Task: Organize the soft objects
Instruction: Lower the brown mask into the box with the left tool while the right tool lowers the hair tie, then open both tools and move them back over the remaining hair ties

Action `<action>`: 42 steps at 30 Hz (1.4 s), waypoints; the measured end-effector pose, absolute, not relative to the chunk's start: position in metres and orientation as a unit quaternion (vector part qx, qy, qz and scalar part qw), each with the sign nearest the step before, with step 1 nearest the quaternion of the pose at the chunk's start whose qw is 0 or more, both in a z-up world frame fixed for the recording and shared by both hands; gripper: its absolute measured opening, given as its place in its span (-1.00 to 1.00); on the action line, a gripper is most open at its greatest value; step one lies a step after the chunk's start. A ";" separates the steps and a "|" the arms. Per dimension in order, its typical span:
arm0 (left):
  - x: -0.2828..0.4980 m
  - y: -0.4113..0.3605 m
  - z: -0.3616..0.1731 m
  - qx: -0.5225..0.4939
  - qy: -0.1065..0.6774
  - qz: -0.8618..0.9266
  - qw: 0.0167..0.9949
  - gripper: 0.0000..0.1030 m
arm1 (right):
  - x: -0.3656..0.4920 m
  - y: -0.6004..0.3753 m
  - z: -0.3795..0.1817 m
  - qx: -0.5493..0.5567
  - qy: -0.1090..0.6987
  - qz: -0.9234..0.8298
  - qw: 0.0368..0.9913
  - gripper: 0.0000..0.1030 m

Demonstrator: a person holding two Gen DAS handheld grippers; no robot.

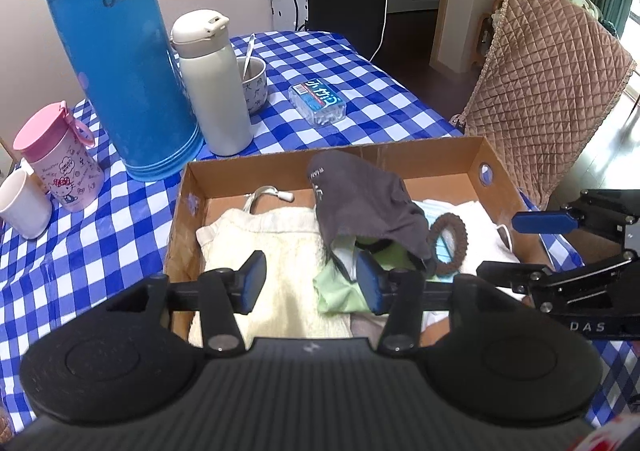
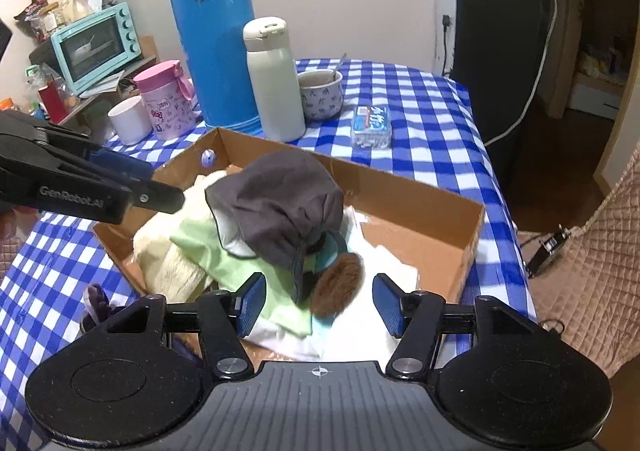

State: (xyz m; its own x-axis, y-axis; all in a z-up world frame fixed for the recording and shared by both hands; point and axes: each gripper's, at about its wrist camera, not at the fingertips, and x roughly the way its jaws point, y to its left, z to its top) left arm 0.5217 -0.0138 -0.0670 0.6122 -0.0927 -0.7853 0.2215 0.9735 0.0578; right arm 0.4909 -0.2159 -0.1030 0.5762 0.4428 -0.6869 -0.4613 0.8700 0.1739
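A: Starting with the left wrist view: cardboard box (image 1: 496,187) on the table (image 1: 380,99), already loaded. Counted inside: one cream towel (image 1: 260,247), one grey cloth (image 1: 360,203) heaped on top, one green cloth (image 1: 340,287), one brown hair tie (image 1: 452,247), one blue face mask (image 1: 432,215), one white cloth (image 1: 484,223).

B: And the left gripper (image 1: 312,283)?

A: Fingers spread apart over the towel, gripping nothing. Right gripper (image 1: 560,243) entering from the right edge, also parted, also empty.

B: Anything else on the table?

A: One blue thermos (image 1: 124,71), one white flask (image 1: 216,91), one pink cup (image 1: 64,167), one white mug (image 1: 22,203), one bowl (image 1: 254,85), one swab box (image 1: 318,103).

B: Now the right wrist view?

A: Same pile: grey cloth (image 2: 280,203), green cloth (image 2: 224,255), hair tie (image 2: 340,283), towel (image 2: 168,263). Right gripper (image 2: 320,307) wide apart above the hair tie, holding nothing. Left gripper (image 2: 132,187) at the box's far wall.

B: Anything left outside the box (image 2: 460,251)?

A: One purple item (image 2: 98,305), soft-looking, on the table (image 2: 420,123) by the near corner; identity unclear.

B: Progress?

A: Judged mostly done: nearly everything boxed, though loosely piled. Probably remaining: the purple item, perhaps tidying the heap.
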 end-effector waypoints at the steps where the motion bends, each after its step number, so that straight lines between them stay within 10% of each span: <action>1: 0.520 -0.014 -0.066 0.074 0.432 -0.088 0.895 -0.09 | 0.489 -0.217 -0.103 -0.011 0.385 0.253 0.887 0.15; 42: 0.355 0.008 -0.015 0.034 0.404 -0.060 0.912 -0.08 | 0.348 -0.219 -0.032 0.048 0.353 0.253 0.900 0.17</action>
